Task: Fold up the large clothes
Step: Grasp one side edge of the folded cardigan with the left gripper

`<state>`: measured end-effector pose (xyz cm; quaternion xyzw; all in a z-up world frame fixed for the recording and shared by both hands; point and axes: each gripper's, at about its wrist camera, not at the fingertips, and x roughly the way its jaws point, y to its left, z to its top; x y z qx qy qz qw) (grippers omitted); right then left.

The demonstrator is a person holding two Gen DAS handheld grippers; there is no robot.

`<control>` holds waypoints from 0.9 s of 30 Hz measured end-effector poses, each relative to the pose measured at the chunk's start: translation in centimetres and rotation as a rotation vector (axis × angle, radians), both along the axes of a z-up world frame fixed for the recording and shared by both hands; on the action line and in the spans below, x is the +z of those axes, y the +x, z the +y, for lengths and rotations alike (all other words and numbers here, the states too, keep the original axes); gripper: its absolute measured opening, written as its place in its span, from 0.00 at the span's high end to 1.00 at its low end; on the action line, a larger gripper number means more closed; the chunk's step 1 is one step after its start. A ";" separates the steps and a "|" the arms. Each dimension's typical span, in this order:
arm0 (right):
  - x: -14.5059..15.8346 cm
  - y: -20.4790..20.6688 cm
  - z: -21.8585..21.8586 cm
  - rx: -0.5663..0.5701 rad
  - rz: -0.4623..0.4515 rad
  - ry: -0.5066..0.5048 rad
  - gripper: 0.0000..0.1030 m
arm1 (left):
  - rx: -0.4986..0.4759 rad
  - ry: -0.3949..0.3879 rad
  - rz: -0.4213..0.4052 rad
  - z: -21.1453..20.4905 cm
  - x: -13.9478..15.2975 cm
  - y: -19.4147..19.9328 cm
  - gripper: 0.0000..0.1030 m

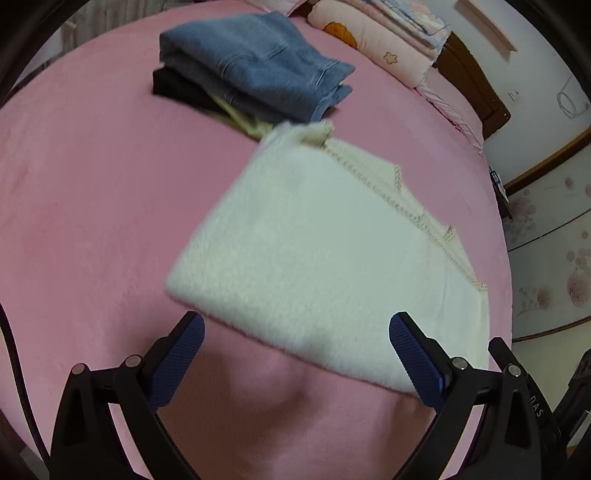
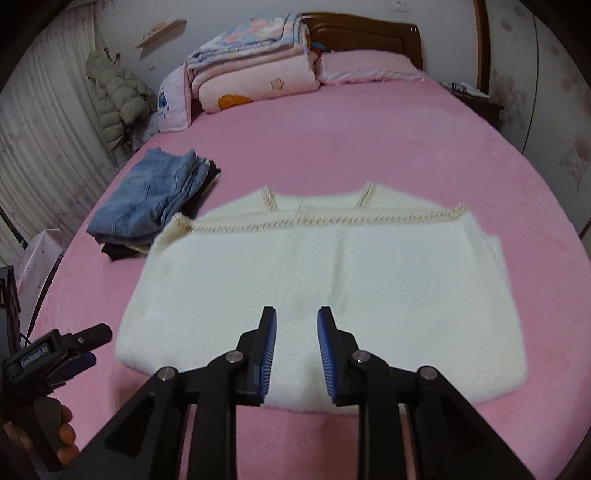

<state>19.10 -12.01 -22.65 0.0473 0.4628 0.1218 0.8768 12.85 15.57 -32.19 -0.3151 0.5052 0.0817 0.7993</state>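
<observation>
Right wrist view, read from left to right. At the lower left edge, the left gripper (image 2: 86, 341) hangs over the pink bedsheet (image 2: 369, 155); its own camera shows it spread wide with nothing between the pads. Left of centre lies a stack of folded clothes (image 2: 147, 206), blue jeans on top, its near edge just beside the upper left corner of the white fleecy garment (image 2: 325, 280). That garment, the task's thing, fills the middle of the frame as a folded rectangle, trimmed edge toward the headboard (image 2: 369, 31) at upper centre. At bottom centre the right gripper (image 2: 296, 314) stands above the garment's near edge, jaws parted a little, pinching nothing.

Risks, as judged: the fleece looks thick and springy, so a released fold may creep open; a grip through only the top layer would peel the fold apart; a lift toward the stack could drag its corner and topple the jeans.
</observation>
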 end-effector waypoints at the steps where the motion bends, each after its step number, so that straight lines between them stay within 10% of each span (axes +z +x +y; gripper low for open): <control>1: -0.6 0.0 0.1 -0.002 0.014 0.005 0.78 | 0.002 -0.008 0.008 -0.1 -0.6 -0.1 0.03; 14: -2.7 -0.6 1.4 0.001 0.040 -0.028 0.78 | 0.201 -0.355 -0.071 1.5 -10.4 -1.6 0.03; 27: -5.1 -1.6 2.7 -0.001 0.006 -0.057 0.78 | 0.219 -0.184 -0.265 3.0 -10.7 4.1 0.05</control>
